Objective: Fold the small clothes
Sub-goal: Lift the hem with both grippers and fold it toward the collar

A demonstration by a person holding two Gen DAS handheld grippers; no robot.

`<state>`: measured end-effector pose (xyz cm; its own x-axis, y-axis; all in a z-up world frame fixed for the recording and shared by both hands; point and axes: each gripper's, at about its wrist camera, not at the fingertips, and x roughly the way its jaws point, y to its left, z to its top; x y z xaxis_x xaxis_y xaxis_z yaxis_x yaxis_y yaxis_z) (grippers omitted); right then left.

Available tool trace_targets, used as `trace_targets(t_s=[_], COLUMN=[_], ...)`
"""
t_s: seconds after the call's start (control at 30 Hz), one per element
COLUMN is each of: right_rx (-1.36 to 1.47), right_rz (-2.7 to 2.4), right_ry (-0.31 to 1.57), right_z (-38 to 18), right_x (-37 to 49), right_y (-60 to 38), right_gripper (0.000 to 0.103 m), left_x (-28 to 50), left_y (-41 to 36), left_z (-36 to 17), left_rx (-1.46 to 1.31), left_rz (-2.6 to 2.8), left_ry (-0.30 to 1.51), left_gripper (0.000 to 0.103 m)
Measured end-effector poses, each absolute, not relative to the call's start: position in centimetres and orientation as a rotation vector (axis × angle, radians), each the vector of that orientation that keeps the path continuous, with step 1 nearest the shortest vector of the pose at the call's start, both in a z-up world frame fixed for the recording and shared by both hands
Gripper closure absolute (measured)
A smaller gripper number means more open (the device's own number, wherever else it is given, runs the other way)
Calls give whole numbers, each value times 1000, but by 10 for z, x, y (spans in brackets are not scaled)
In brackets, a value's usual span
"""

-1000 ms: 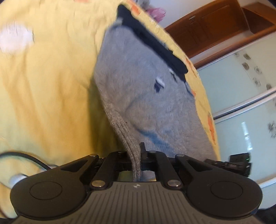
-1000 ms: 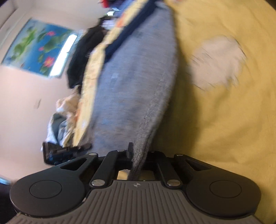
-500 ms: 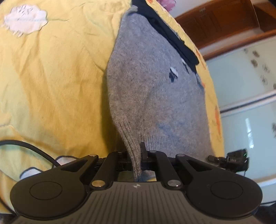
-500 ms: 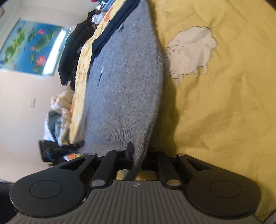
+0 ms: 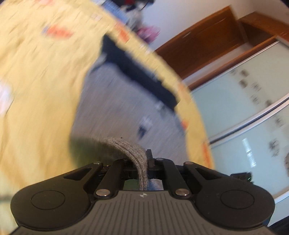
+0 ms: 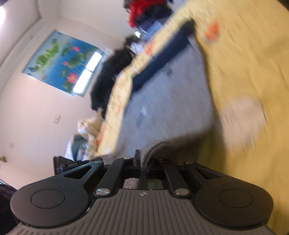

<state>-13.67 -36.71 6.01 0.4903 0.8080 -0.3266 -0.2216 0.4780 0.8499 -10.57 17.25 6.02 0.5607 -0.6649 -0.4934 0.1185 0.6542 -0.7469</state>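
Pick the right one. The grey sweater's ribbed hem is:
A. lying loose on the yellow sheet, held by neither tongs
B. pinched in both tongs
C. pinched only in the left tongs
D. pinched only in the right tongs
B: the left tongs and the right tongs are each shut on the ribbed hem of the sweater, above the sheet.

A yellow bedsheet [image 5: 36, 81] covers the bed — on it lies a grey knit sweater [image 5: 117, 108], blurred.

Grey sweater [image 5: 124, 112] and yellow bedsheet [image 5: 41, 76] smeared by motion blur, sweater's small marks unreadable, ribbed hem vanishing between the left gripper [image 5: 142, 162] jaws, clothes pile [image 6: 144, 12] indistinct
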Motion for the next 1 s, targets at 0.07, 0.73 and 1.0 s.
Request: trace_targets(t_s=[0.07,0.73,1.0], right_rx=[835,1048,1027], right_rz=[753,494,393], right_ry=[731,601,714], right_z=[74,19,-30], right_x=[-111,199,270], right_y=[-369,-389,-375], right_gripper=[89,89,88], left_x=[-81,198,262], left_y=[174,147,136], left_z=[71,63,11], left_rx=[-768,-814,-755], left_rz=[-520,-361,-192], left_ry=[782,605,732], left_gripper=[98,98,98])
